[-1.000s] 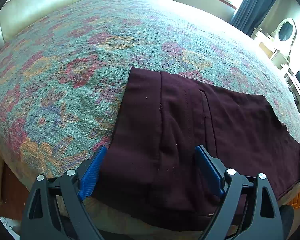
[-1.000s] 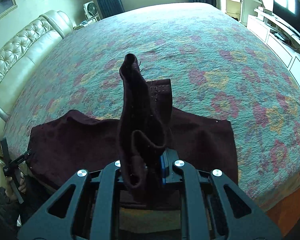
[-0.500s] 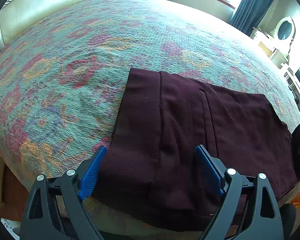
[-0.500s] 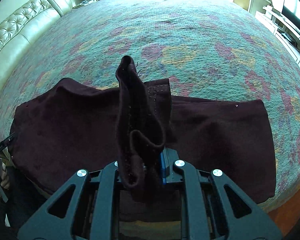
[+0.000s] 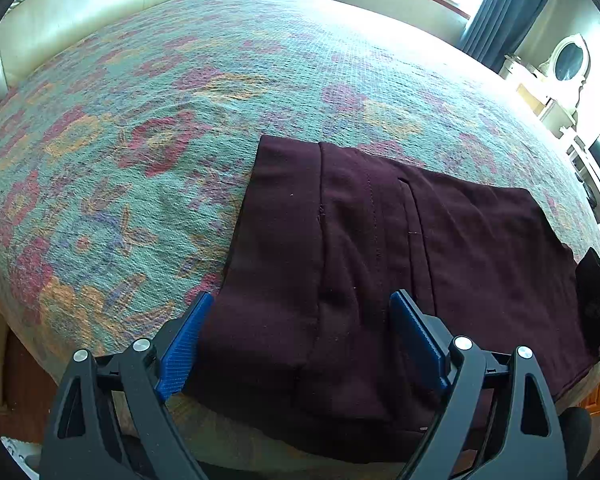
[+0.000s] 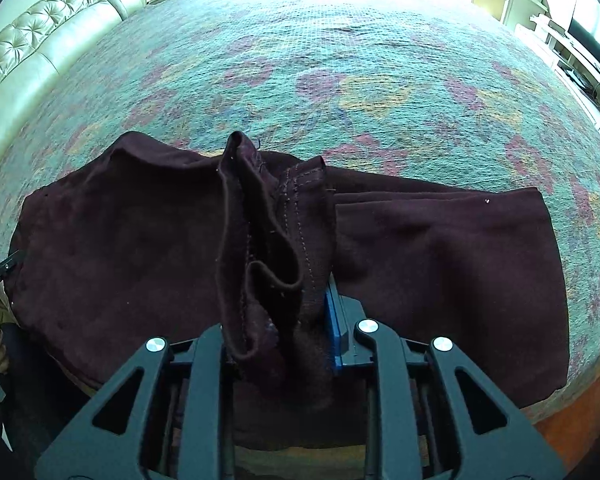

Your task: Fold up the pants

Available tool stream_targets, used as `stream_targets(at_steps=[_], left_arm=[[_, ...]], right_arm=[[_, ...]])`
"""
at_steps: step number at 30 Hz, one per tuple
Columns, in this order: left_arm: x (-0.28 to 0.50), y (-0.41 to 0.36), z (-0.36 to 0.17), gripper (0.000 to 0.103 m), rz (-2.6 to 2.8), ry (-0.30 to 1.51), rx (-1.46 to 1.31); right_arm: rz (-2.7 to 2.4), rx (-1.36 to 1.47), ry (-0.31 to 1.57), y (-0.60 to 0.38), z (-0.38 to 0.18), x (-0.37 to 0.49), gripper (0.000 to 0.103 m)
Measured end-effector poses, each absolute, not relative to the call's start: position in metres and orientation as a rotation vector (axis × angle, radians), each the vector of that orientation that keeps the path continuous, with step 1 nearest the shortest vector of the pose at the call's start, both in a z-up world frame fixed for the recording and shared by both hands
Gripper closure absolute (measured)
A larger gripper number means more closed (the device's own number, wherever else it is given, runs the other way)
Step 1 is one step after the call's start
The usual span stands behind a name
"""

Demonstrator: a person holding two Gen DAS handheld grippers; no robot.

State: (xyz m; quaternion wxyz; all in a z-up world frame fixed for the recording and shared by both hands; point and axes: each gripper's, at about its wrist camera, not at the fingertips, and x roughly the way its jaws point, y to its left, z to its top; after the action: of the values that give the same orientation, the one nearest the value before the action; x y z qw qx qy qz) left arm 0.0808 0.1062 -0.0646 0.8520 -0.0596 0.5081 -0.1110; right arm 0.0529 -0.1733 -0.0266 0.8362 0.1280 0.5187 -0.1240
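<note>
Dark maroon fabric pants point(image 5: 400, 248) lie spread along the near edge of a bed under a floral teal-and-pink woven bedspread point(image 5: 180, 128); the left tool point(image 5: 300, 320) hovers over them, blue pads apart, while the right tool point(image 6: 284, 320) is clamped on a bunched, raised hem fold

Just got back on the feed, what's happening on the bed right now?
A person with two handheld grippers is folding dark maroon pants on the floral bedspread. The right gripper is shut on a bunched hem, holding it above the flat fabric. The left gripper is open, its blue fingers straddling the near edge, gripping nothing.
</note>
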Motion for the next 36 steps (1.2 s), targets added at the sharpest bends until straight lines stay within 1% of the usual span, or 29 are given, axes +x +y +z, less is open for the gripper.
stream_targets(at_steps=[2, 7, 13, 22, 29, 36], left_arm=[[0.081, 0.106, -0.065, 0.015, -0.234, 1.07, -0.126], [0.081, 0.107, -0.065, 0.015, -0.235, 1.07, -0.127], [0.081, 0.107, -0.065, 0.015, -0.235, 1.07, -0.127], [0.082, 0.107, -0.065, 0.015, -0.237, 1.072, -0.128], [0.081, 0.108, -0.065, 0.015, -0.239, 1.071, -0.129], [0.082, 0.109, -0.065, 0.015, -0.24, 1.072, -0.13]], right_arm=[[-0.261, 0.27, 1.099, -0.172, -0.028, 0.054, 0.077], [-0.261, 0.268, 1.095, -0.167, -0.028, 0.053, 0.074], [-0.238, 0.265, 1.095, -0.157, -0.028, 0.053, 0.067], [-0.172, 0.291, 1.09, -0.141, -0.026, 0.055, 0.065], [-0.162, 0.275, 1.091, -0.126, -0.026, 0.058, 0.058], [-0.122, 0.278, 1.071, -0.117, -0.018, 0.056, 0.058]])
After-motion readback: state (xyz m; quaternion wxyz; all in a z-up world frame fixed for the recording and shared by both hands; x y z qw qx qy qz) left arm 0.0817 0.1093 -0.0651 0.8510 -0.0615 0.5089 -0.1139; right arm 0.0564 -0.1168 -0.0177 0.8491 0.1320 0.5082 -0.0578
